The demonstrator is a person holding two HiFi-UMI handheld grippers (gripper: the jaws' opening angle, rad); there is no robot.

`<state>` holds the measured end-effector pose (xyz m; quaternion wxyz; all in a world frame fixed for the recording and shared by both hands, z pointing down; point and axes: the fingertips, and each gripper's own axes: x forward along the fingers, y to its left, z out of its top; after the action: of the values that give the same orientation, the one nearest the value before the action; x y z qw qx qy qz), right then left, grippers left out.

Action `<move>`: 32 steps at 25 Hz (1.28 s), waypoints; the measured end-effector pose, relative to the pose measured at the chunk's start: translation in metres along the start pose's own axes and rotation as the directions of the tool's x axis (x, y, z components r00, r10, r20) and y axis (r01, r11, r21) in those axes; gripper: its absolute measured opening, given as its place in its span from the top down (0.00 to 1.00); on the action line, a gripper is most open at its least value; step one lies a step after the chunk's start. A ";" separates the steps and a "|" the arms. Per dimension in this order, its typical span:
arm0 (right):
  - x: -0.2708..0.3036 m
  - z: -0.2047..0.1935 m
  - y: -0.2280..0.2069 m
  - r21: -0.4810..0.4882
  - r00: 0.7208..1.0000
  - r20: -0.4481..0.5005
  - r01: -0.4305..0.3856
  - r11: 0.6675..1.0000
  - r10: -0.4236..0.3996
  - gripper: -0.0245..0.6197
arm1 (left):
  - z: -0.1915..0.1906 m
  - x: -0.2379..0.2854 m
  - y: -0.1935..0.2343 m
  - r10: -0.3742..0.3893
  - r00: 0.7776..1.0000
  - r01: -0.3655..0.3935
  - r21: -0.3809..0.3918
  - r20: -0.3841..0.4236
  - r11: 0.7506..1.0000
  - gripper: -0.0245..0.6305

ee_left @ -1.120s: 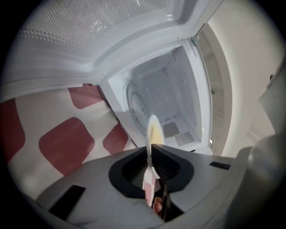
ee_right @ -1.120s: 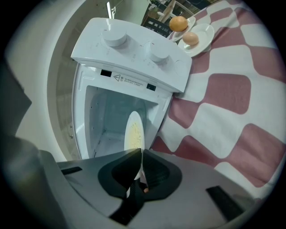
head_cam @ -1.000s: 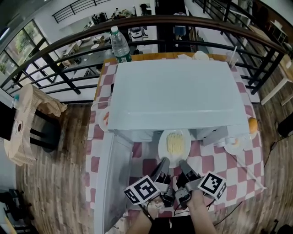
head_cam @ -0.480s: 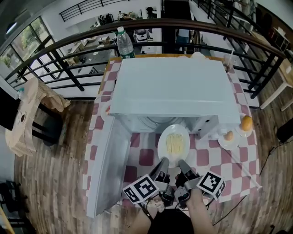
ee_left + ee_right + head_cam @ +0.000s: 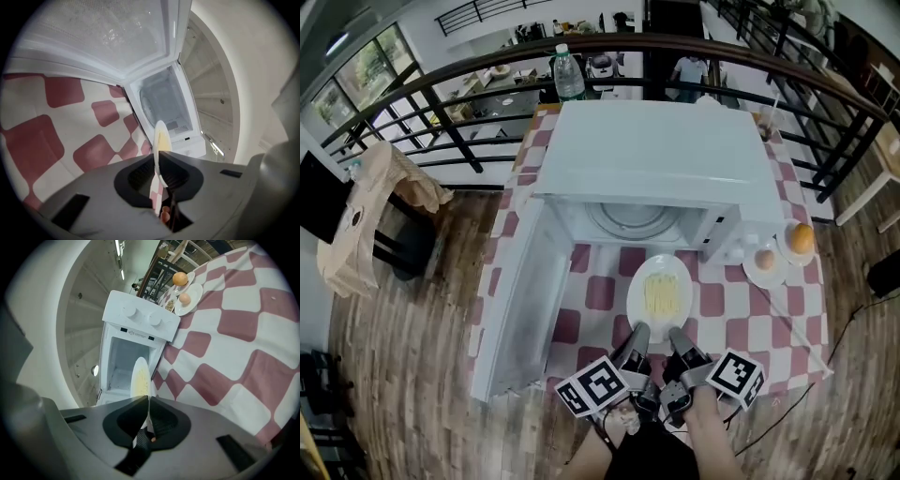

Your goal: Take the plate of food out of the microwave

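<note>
The white plate of yellow noodles (image 5: pixel 661 297) is outside the white microwave (image 5: pixel 666 155), just above the checked tablecloth (image 5: pixel 712 302) in front of the open cavity. My left gripper (image 5: pixel 635 339) is shut on the plate's near rim on the left. My right gripper (image 5: pixel 680 341) is shut on the same rim on the right. In the left gripper view the plate (image 5: pixel 160 139) shows edge-on between the jaws of the left gripper (image 5: pixel 157 161). The right gripper view shows the plate (image 5: pixel 139 378) likewise, pinched in the right gripper (image 5: pixel 148 401). The glass turntable (image 5: pixel 636 217) inside is bare.
The microwave door (image 5: pixel 520 300) stands swung open to the left of the plate. Two small plates with an egg (image 5: pixel 765 259) and an orange (image 5: pixel 802 237) sit right of the microwave. A water bottle (image 5: pixel 570 80) stands behind it. A dark railing (image 5: pixel 441 141) runs behind the table.
The plate has come out of the microwave toward me with both grippers holding it. The empty cavity and turntable now show behind it.
</note>
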<state>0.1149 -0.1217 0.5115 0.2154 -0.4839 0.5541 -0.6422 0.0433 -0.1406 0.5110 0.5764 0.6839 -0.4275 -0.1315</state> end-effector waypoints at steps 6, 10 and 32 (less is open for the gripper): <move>-0.026 -0.017 -0.009 -0.002 0.999 -0.017 0.036 0.999 -0.036 0.93 | -0.016 -0.024 -0.001 0.003 1.000 -0.003 0.001 0.014 1.000 0.88; -0.040 -0.026 -0.011 -0.004 0.999 -0.018 0.026 1.000 -0.027 0.93 | -0.027 -0.039 -0.002 0.003 1.000 -0.003 0.000 0.021 1.000 0.88; -0.092 -0.068 -0.025 0.010 0.999 -0.031 -0.016 1.000 0.016 0.93 | -0.071 -0.099 0.003 0.017 0.999 -0.017 -0.015 0.042 1.000 0.88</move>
<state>0.1030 -0.0050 0.5052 0.2141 -0.4684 0.5581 -0.6506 0.0302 -0.0196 0.5039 0.5734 0.6731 -0.4443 -0.1440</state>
